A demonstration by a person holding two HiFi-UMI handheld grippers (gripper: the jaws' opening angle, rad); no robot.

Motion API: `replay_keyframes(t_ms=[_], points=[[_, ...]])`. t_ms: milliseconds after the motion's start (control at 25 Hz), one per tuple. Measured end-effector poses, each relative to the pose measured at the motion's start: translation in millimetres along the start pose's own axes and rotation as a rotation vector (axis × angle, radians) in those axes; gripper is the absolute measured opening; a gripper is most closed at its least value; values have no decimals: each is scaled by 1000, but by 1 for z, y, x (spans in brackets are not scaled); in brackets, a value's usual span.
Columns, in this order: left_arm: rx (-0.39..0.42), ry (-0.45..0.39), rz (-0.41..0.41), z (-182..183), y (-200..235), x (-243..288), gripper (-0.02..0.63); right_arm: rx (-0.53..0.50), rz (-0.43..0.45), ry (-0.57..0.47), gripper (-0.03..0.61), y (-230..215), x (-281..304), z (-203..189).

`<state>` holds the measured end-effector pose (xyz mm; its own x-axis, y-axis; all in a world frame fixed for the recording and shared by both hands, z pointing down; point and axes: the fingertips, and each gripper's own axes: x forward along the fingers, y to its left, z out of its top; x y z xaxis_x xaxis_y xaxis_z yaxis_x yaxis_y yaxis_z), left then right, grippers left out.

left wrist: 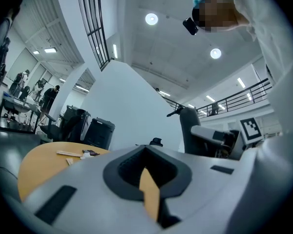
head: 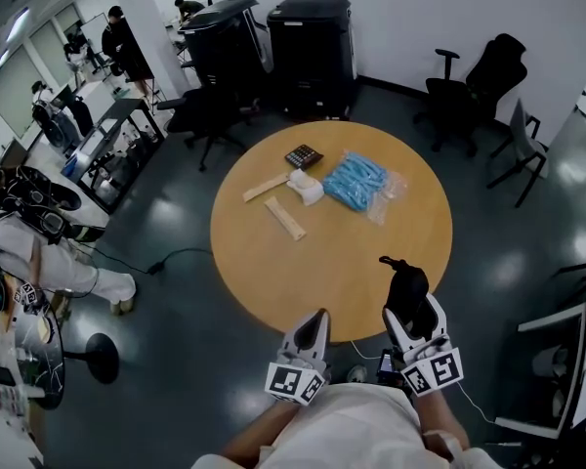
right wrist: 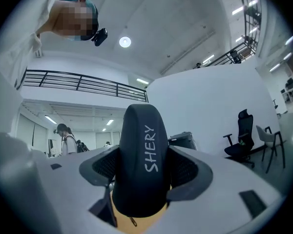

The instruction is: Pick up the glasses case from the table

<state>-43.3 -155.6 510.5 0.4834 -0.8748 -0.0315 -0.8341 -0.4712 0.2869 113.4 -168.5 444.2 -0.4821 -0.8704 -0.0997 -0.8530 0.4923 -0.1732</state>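
In the head view, the glasses case [head: 406, 283] is seen clamped in the right claw [head: 407, 299], above the near rim of the table [head: 273, 262]. Its long axis is laid along the claw's own line, and its rounded far end is pushed out beyond the fingertips, away from the person. The left claw [head: 315, 320] is held just beside the right one, with its jaws drawn almost together and nothing carried. A calculator [head: 304, 156] and a blue packet [head: 358, 181] are left well ahead of both claws. In the left gripper view, only a thin sliver of the table's colour is shown between the nearly closed jaws of the left claw [left wrist: 147, 179], and the table [left wrist: 39, 165] is seen ahead and to the left. In the right gripper view, the glasses case [right wrist: 141, 165] is gripped on both long flanks by the right claw [right wrist: 141, 182]. It is stood lengthwise between the jaws, with the lettering run along its length and the rounded tip pointed up and ahead. Much of the case is judged to be carried beyond the pads, so a swing or a loosened squeeze could let the smooth shell be levered out forwards. A drop onto the table rim or the floor below could follow. A knock from the left claw, held so close, could also twist it.
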Motion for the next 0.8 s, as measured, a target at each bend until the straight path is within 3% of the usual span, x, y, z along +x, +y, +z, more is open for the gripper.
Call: replay_keyframes(t_ms=[800], points=[[-7, 7, 30, -4, 5, -10, 8, -37, 20, -6, 316, 11, 2, 3]])
